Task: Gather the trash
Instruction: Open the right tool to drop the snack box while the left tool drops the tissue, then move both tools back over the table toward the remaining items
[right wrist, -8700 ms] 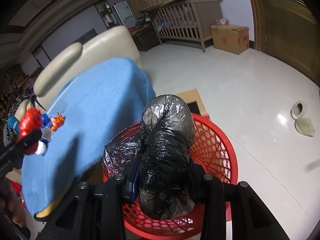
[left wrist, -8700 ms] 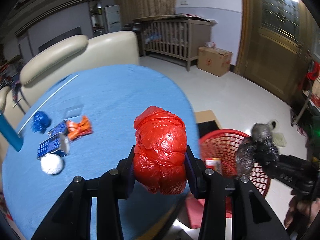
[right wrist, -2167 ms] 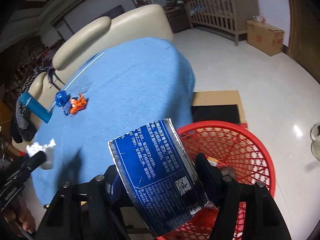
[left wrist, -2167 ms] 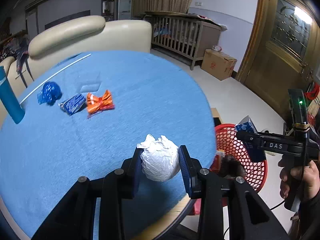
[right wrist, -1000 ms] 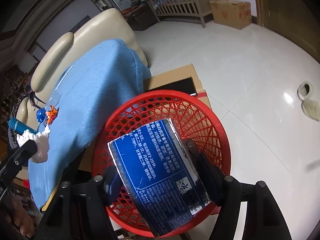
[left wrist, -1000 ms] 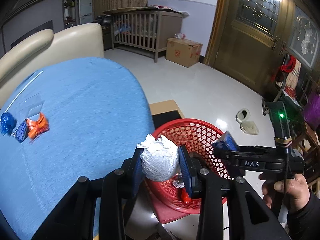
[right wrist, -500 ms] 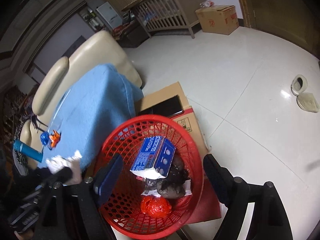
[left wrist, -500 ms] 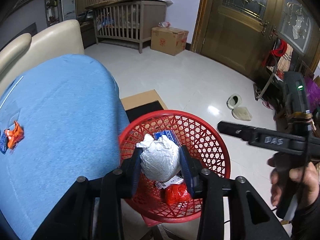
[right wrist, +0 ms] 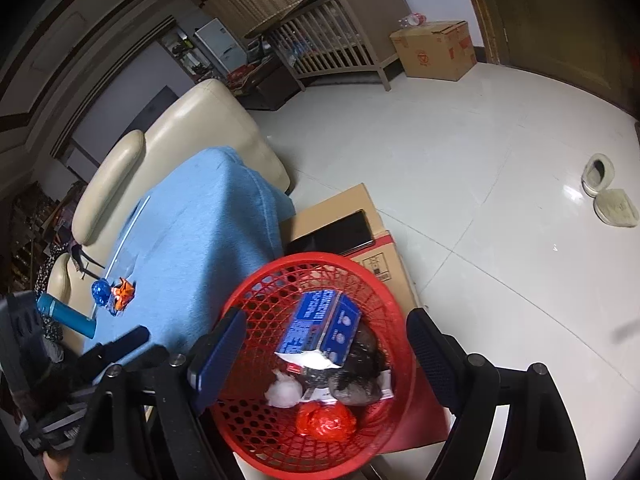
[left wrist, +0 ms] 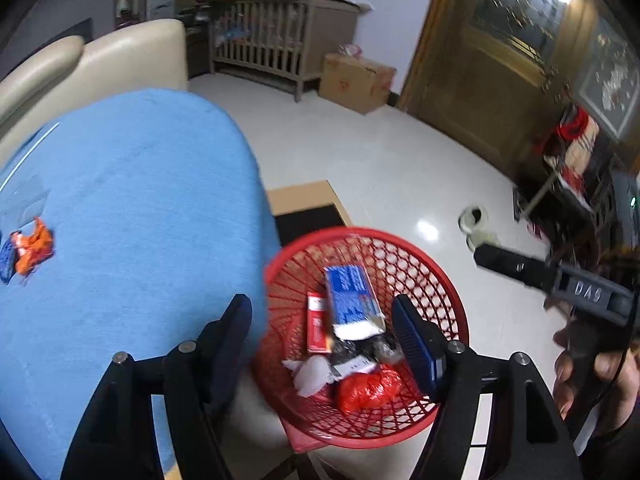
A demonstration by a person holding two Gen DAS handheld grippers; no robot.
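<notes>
one red basket (right wrist: 256, 292) at lower centre holds one blue box (right wrist: 320, 326), one white wad (right wrist: 285, 393), one red bag (right wrist: 326, 422). left gripper (left wrist: 322, 332) just opened, empty; right gripper (right wrist: 326, 344) spread, empty.

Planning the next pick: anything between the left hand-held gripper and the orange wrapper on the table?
Nothing visible. The left hand-held gripper is open and empty over the red basket, its jaws having just opened. Between it and the orange wrapper lies only bare blue tablecloth. A blue wrapper sits on the orange one's far side.
</notes>
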